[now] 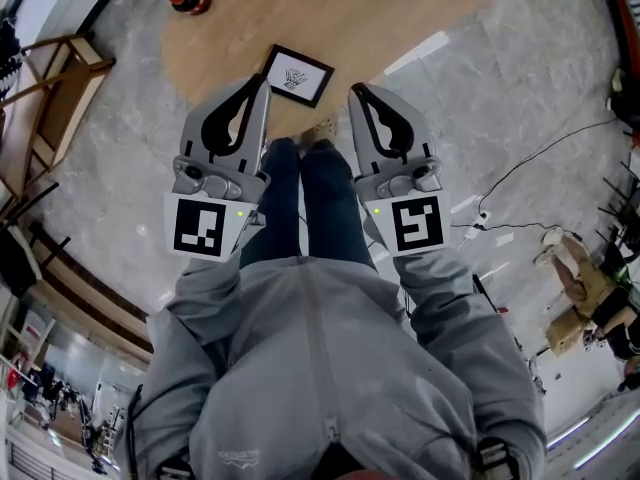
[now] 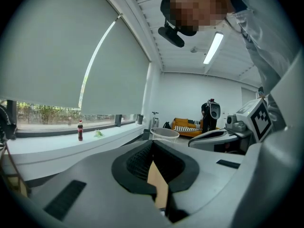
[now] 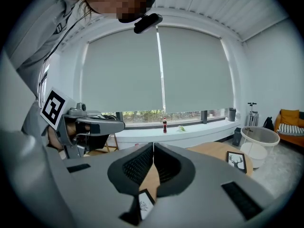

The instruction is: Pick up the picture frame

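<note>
A black picture frame (image 1: 297,75) with a white print lies flat on the round wooden surface (image 1: 400,18), just ahead of and between my two grippers. My left gripper (image 1: 263,81) is shut and holds nothing; its tip hovers at the frame's near left corner. Shut and empty too, my right gripper (image 1: 354,91) is a little to the frame's right. In the right gripper view the frame (image 3: 144,204) shows low beneath the closed jaws (image 3: 153,148). The left gripper view shows its shut jaws (image 2: 153,144) with only wood (image 2: 158,184) below them.
A second frame with a deer print (image 3: 236,161) lies further off on the wood. A cola bottle (image 1: 187,0) stands at the far left. A wooden stand (image 1: 60,78) is on the left, cables (image 1: 520,168) on the right, and a white basket (image 3: 259,141) nearby.
</note>
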`<state>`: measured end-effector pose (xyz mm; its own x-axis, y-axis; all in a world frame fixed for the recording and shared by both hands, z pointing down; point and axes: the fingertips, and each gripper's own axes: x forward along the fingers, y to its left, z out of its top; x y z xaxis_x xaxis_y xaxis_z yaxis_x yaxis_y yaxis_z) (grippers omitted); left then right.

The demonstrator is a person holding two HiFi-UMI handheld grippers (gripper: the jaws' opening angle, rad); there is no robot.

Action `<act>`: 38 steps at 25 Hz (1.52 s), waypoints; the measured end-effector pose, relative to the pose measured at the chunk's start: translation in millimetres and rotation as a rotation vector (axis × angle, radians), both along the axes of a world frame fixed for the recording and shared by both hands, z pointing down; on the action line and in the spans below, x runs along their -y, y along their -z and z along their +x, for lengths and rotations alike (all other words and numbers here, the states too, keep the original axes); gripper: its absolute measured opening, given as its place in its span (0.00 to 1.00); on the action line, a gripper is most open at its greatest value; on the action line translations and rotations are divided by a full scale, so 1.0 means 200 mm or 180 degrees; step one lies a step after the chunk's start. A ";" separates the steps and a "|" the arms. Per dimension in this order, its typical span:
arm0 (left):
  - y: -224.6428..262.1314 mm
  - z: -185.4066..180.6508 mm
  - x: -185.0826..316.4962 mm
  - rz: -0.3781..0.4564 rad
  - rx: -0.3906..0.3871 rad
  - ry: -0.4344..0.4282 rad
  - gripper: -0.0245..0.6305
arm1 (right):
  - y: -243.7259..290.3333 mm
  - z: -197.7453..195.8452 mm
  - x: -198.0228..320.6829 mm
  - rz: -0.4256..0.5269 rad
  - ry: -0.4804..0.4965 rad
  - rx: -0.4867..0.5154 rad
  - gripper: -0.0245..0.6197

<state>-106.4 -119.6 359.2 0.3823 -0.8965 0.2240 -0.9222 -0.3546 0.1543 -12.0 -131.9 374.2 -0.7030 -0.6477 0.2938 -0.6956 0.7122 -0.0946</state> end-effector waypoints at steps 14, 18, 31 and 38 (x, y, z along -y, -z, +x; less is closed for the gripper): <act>-0.44 -0.02 0.00 -0.0276 0.0079 -0.0046 0.07 | -0.38 0.04 -0.01 -0.0224 -0.0037 -0.0147 0.09; -0.55 -0.01 -0.01 -0.0338 0.0095 -0.0074 0.07 | -0.49 0.05 -0.01 -0.0250 -0.0066 -0.0173 0.09; -0.90 -0.04 -0.01 -0.0554 0.0152 -0.0056 0.07 | -0.84 0.08 -0.07 -0.0455 -0.0057 -0.0316 0.09; -1.03 -0.05 -0.05 -0.0716 0.0153 -0.0035 0.07 | -0.95 0.10 -0.09 -0.0515 -0.0056 -0.0378 0.09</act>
